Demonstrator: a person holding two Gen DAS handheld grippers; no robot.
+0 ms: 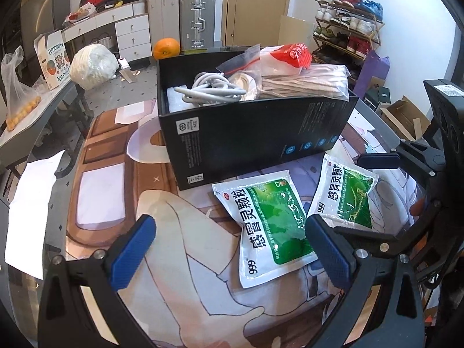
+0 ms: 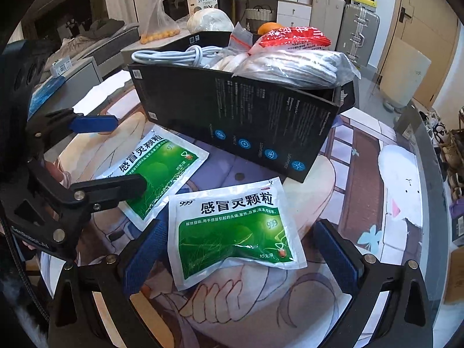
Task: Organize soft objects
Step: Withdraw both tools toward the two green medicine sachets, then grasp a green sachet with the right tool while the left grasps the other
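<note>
A glass-topped bench (image 1: 110,150) with a cartoon-printed mat beneath carries one open black cardboard box (image 1: 255,136) filled with a coiled grey cable (image 1: 211,88), one clear bag of pale folded cloth (image 1: 304,82), one red-printed plastic bag (image 1: 293,53) and one small zip bag (image 1: 242,61). In front of the box lie two flat green-and-white foil medicine sachets. The left hand-held gripper (image 1: 232,249) is spread wide and holds nothing; the sachet lying nearer the left (image 1: 272,226) sits between its blue-padded fingers, and whether the right-side finger touches it cannot be told. The right hand-held gripper (image 2: 240,255) is likewise spread wide and empty, with the other sachet (image 2: 235,232) lying flat between its fingers, one edge at the left finger. The two sachets lie just beside each other, corners close, both on the bench outside the box.
</note>
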